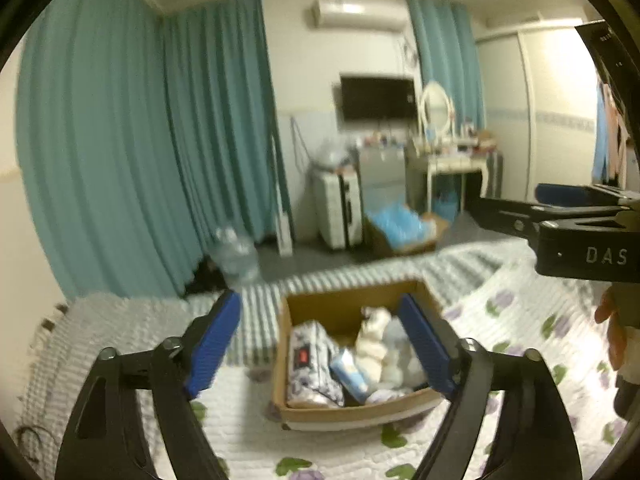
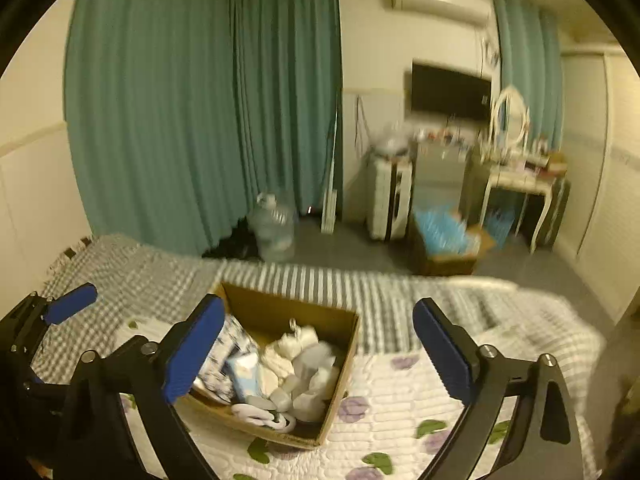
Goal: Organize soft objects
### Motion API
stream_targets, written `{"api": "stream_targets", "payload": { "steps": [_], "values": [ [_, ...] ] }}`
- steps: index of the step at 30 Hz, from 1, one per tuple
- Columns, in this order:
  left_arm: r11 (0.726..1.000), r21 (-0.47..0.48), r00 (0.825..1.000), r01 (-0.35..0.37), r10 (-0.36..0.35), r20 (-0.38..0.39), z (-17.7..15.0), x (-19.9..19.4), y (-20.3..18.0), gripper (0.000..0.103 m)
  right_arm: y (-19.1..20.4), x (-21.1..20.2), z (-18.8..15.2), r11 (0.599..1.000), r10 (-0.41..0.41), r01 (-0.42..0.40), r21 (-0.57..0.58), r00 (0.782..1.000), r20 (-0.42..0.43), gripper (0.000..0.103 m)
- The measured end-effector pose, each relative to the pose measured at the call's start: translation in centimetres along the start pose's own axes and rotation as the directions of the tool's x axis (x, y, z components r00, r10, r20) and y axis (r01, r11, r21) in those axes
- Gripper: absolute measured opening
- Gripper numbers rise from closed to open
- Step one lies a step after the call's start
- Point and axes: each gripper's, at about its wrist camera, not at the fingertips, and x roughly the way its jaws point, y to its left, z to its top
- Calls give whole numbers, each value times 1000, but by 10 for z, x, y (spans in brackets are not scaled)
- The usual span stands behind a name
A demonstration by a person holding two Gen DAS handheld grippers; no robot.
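Observation:
A cardboard box (image 1: 352, 410) sits on the floral quilt of the bed; it also shows in the right wrist view (image 2: 344, 368). It holds a patterned tissue pack (image 1: 310, 364), a light blue pack (image 1: 350, 372) and white soft toys (image 1: 378, 344). My left gripper (image 1: 322, 346) is open and empty, held above and in front of the box. My right gripper (image 2: 316, 354) is open and empty, above the box's right side. The right gripper's body (image 1: 576, 232) shows at the right edge of the left wrist view.
The floral quilt (image 2: 400, 420) meets a striped sheet (image 2: 320, 280) and a checked blanket (image 2: 128, 272) at the bed's far edge. Beyond are teal curtains (image 2: 200, 100), a water jug (image 2: 274, 228), a suitcase (image 2: 390, 200), a box of blue items (image 2: 444, 240) and a dressing table (image 2: 520, 180).

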Motion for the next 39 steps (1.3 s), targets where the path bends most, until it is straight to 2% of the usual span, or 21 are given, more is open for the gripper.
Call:
{"api": "stream_targets", "payload": {
  "steps": [2,5,8,10,14,18,21,26,32,36,39],
  "values": [
    [1000,-13,998,-21,21,53,10,-35,3,94,10,-40,12,999,-26,27,-36,999,33,102],
    [998,-45,992,-38,43,117,18,-82,11,94,18,-100,19,995,-79,85,-54,991,104,102],
    [996,-81,987,-27,39,159,17,-115,20,94,25,-147,14,995,-81,89,-40,983,164,103],
    [996,-83,985,-11,25,173,14,-130,23,95,31,-168,6,995,-85,94,-41,978,192,103],
    [995,-93,979,-42,60,196,-3,-149,24,95,42,-185,-17,993,-82,100,-70,972,218,103],
    [991,-97,969,-96,115,217,-27,-155,26,95,41,-183,-44,996,-69,80,-39,967,244,103],
    [983,-94,952,-160,179,248,-50,-150,26,95,33,-171,-72,998,-70,69,13,961,268,103],
    [975,-102,950,-199,218,224,-92,-120,24,95,27,-140,-109,997,-77,71,34,960,269,103],
    [977,-114,976,-180,192,101,-136,-73,26,95,26,-94,-148,998,-45,38,40,979,199,103],
    [976,-103,979,-194,199,48,-147,-58,28,95,27,-64,-167,999,-41,37,35,992,123,103],
    [975,-121,981,-185,191,40,-150,-61,29,95,29,-58,-171,999,-37,33,35,993,110,103]
  ]
}}
